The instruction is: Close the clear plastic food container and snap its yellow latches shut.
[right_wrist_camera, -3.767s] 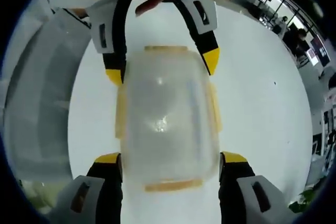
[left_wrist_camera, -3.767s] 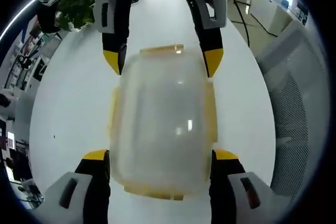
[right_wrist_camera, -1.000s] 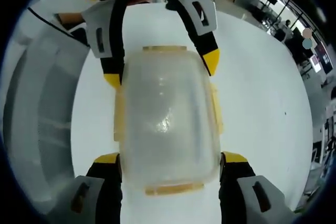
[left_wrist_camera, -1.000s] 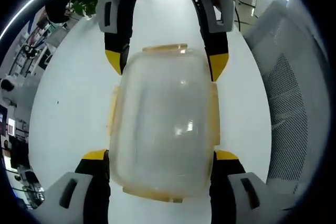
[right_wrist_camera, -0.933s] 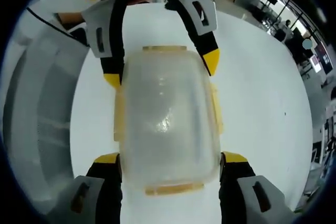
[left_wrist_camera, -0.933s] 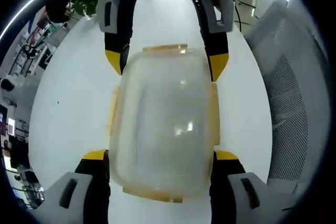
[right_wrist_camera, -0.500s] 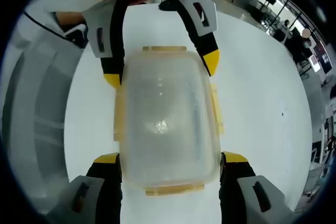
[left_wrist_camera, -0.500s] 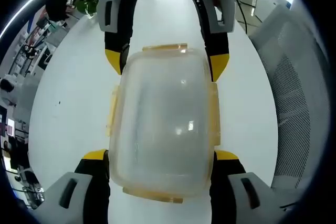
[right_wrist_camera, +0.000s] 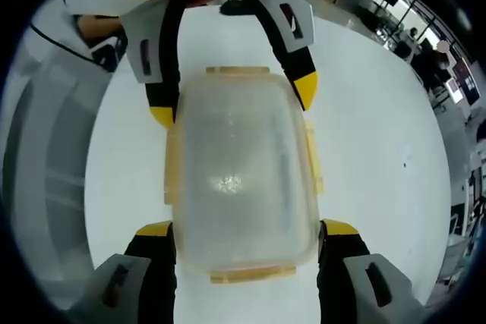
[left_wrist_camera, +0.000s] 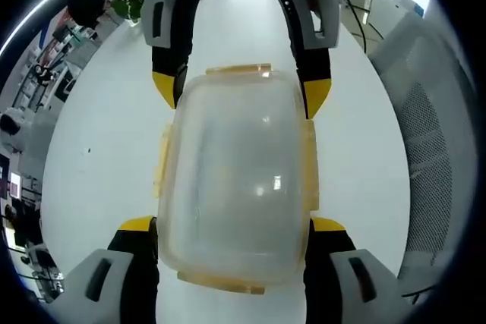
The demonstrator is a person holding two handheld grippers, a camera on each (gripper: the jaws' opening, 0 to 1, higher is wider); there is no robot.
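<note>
Now both grippers are squeezing the clear food container [left_wrist_camera: 235, 180] from its 2 ends: left gripper [left_wrist_camera: 231, 225] near, right gripper [right_wrist_camera: 241, 231] across, above the white table [left_wrist_camera: 99, 157].

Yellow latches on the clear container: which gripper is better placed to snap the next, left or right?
Left, marginally. The left gripper and right gripper clamp opposite ends of the container, each with an end latch between its jaws; the left's looks slightly flared.
</note>
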